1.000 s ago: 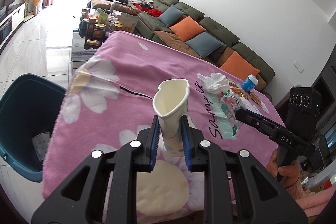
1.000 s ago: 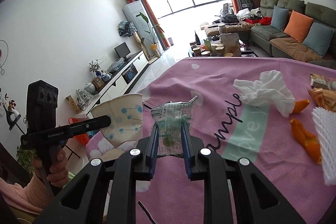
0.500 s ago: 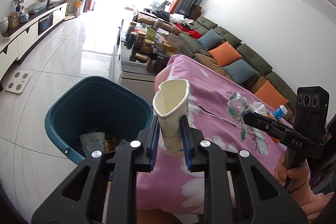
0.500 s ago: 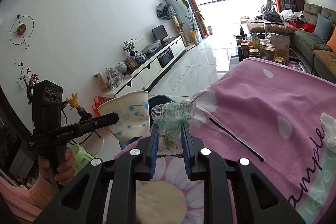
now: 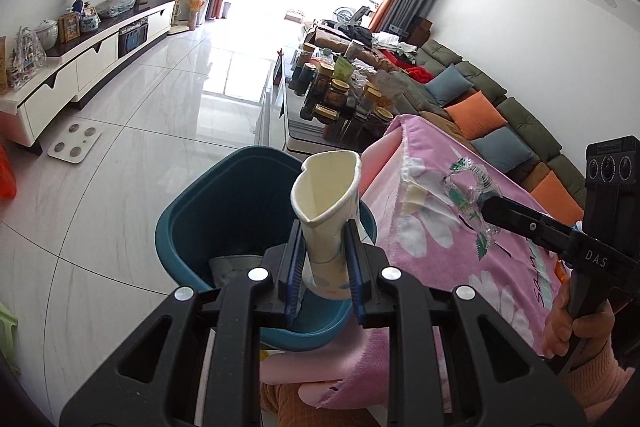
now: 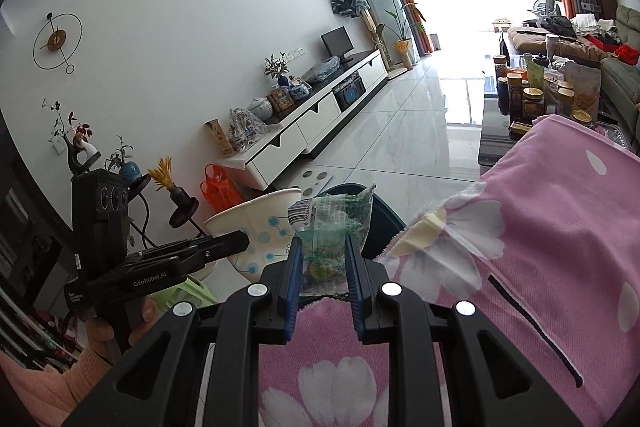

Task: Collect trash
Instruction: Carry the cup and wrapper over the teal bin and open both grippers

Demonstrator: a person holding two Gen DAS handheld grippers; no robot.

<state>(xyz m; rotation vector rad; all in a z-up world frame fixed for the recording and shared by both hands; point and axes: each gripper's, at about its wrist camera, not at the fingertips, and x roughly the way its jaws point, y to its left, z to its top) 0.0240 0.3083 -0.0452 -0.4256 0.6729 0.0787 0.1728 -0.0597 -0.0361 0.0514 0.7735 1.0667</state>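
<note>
Left gripper (image 5: 323,267) clamps a squashed white paper cup with blue dot-and-line print (image 5: 326,211) between its blue-padded fingers, the pinched rim pointing up, held directly above the open mouth of a dark teal plastic waste bin (image 5: 188,227) that stands on the pale tiled floor. Scraps of rubbish lie at the bottom of the bin. Right gripper (image 6: 323,267) is closed on a crumpled clear plastic wrapper with green print and a barcode (image 6: 330,223), and in the left wrist view that wrapper (image 5: 470,195) hangs just to the right of the bin, over the near edge of a table draped in a pink cloth with white flowers (image 5: 460,239). Both grippers sit side by side, the cup (image 6: 256,227) appearing just left of the wrapper in the right wrist view, with the bin's dark rim (image 6: 384,223) partly hidden behind them. Beyond the bin, a low glass coffee table crowded with jars (image 5: 340,95) stands beside a green sofa with orange and blue cushions (image 5: 492,107).
</note>
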